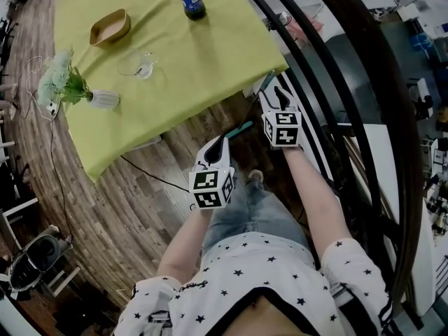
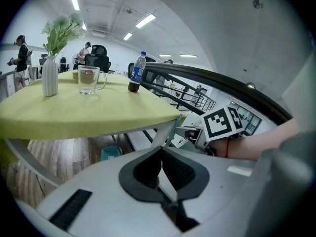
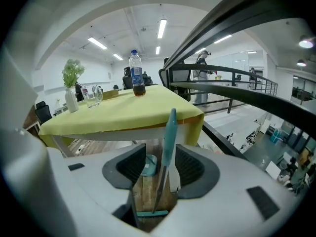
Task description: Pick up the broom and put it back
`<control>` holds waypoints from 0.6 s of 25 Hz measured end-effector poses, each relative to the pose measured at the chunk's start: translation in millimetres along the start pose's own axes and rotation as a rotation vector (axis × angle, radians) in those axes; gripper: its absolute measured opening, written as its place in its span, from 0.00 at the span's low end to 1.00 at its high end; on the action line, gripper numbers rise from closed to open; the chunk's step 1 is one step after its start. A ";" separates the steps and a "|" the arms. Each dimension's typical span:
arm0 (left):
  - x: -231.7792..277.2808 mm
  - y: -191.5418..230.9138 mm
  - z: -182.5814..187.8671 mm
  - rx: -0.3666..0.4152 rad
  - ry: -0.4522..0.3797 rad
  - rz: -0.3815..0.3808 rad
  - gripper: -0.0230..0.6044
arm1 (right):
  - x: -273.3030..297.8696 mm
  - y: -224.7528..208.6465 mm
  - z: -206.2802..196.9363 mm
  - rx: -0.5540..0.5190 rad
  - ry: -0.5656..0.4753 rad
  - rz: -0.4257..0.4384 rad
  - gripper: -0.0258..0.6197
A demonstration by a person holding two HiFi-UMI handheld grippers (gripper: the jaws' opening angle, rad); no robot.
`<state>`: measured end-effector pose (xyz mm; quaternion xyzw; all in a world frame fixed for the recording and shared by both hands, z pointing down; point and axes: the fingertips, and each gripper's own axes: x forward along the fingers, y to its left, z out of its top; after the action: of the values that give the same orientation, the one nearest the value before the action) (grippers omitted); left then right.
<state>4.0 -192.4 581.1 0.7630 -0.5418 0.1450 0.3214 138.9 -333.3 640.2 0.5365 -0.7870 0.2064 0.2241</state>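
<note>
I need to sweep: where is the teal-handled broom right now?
In the right gripper view, the teal-handled broom stands nearly upright between the open jaws of the right gripper, on the person's right, just before the near corner of the yellow-green clothed table.

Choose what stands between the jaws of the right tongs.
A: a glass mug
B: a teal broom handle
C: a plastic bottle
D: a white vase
B: the right gripper view shows the teal broom handle standing upright inside the right tongs, whose jaws stand wide apart and do not clamp it.

bright ceiling strip lights (image 3: 162, 28), fisheye edges warped and dark
</note>
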 end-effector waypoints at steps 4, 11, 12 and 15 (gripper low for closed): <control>-9.4 -10.9 2.8 0.001 -0.015 -0.003 0.06 | -22.3 3.9 6.7 0.012 -0.025 0.012 0.32; -25.8 -26.0 3.7 0.007 -0.040 -0.004 0.06 | -61.0 12.5 18.2 0.038 -0.071 0.043 0.32; -27.1 -26.6 3.2 0.008 -0.044 -0.002 0.06 | -65.2 13.6 19.0 0.040 -0.078 0.047 0.32; -32.0 -27.9 2.3 0.008 -0.053 0.003 0.06 | -77.9 17.1 21.6 0.041 -0.094 0.054 0.32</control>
<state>17.5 -164.7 551.9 0.7671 -0.5506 0.1272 0.3036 145.4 -281.1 576.4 0.5287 -0.8065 0.2028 0.1702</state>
